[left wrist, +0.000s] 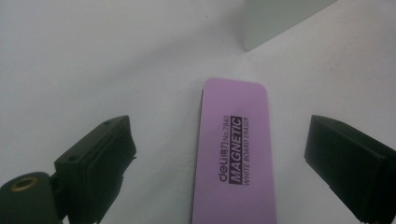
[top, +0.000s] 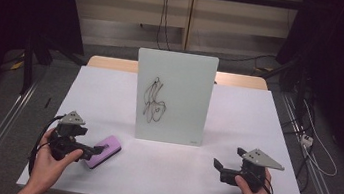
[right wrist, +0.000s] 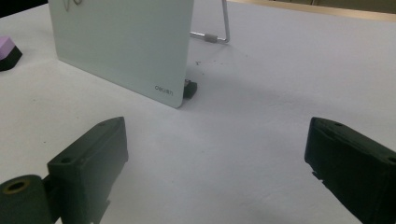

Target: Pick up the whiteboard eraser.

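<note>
At the near left of the white table (top: 110, 94), I am holding the left gripper (top: 94, 151) low over the purple eraser (top: 104, 151), which is lying flat on the tabletop. Through the left gripper view I am seeing the eraser (left wrist: 236, 154) sitting between the two black jaws, with clear gaps on both sides, so the jaws are standing wide apart and touching nothing. Its purple top is showing dark print that reads "MAGNETIC WHITE BOARD ERASER". A dark layer is showing under the purple one in the right gripper view, where the eraser (right wrist: 7, 51) is peeking in at the far left edge.

I am keeping the right gripper (top: 225, 168) at the near right of the table, well apart from the eraser, its jaws also spread wide over bare tabletop (right wrist: 280, 93).

Between the two grippers and farther back, a small whiteboard (top: 173, 97) is standing upright at the middle of the table, carrying a black scribble (top: 154, 99) on its face. In the right gripper view the whiteboard (right wrist: 126, 46) is leaning on a metal wire stand (right wrist: 219, 28) behind it, with a small dark foot (right wrist: 189, 88) at its lower corner.
</note>
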The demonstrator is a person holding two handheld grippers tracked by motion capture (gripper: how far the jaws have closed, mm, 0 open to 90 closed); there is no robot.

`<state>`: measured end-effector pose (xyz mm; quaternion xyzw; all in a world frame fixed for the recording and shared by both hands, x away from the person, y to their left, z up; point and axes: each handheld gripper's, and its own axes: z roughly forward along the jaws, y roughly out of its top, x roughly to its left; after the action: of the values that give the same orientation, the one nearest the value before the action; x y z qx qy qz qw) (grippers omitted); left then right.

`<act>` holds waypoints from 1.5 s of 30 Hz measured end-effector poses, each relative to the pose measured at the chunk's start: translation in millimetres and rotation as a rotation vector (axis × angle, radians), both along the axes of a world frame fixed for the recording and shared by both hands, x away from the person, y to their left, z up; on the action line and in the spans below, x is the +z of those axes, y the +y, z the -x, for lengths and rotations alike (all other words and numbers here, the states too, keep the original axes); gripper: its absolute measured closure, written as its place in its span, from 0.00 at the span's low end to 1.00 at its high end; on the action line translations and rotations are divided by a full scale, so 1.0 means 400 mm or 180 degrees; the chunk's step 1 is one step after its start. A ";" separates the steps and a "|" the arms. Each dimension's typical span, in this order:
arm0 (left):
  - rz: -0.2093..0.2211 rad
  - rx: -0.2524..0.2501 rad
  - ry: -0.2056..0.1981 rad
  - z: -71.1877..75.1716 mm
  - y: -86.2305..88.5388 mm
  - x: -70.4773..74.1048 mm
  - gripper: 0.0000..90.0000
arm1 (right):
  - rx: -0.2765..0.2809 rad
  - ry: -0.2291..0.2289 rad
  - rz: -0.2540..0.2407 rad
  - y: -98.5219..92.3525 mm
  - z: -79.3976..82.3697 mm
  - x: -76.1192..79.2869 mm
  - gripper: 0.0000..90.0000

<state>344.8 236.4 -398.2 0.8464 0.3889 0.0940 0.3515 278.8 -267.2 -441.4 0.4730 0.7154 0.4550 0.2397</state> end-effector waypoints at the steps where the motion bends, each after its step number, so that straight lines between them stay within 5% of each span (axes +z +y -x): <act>1: 0.0022 0.0011 0.0004 0.001 -0.001 -0.003 0.09 | 0.0020 -0.0004 0.0002 0.001 -0.001 0.000 0.06; 6: -0.0005 -0.0013 0.0029 0.002 0.005 -0.005 0.12 | 0.0041 -0.0005 0.0051 0.005 -0.002 0.000 0.07; 25: -0.0498 -0.0162 0.0299 -0.016 -0.036 -0.013 0.16 | 0.0055 -0.0008 0.0078 0.007 -0.005 -0.002 0.07; 31: -0.0544 -0.0238 0.0349 -0.035 -0.062 -0.018 0.16 | 0.0081 0.0010 0.0080 0.009 -0.005 -0.002 0.06; 45: -0.0616 -0.0457 0.0601 -0.056 -0.082 -0.061 0.36 | 0.0082 0.0017 0.0061 0.011 -0.008 -0.003 0.06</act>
<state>367.3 203.7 -422.6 0.9070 0.3479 0.0258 0.2360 281.9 -263.0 -442.8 0.4626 0.7264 0.4499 0.2365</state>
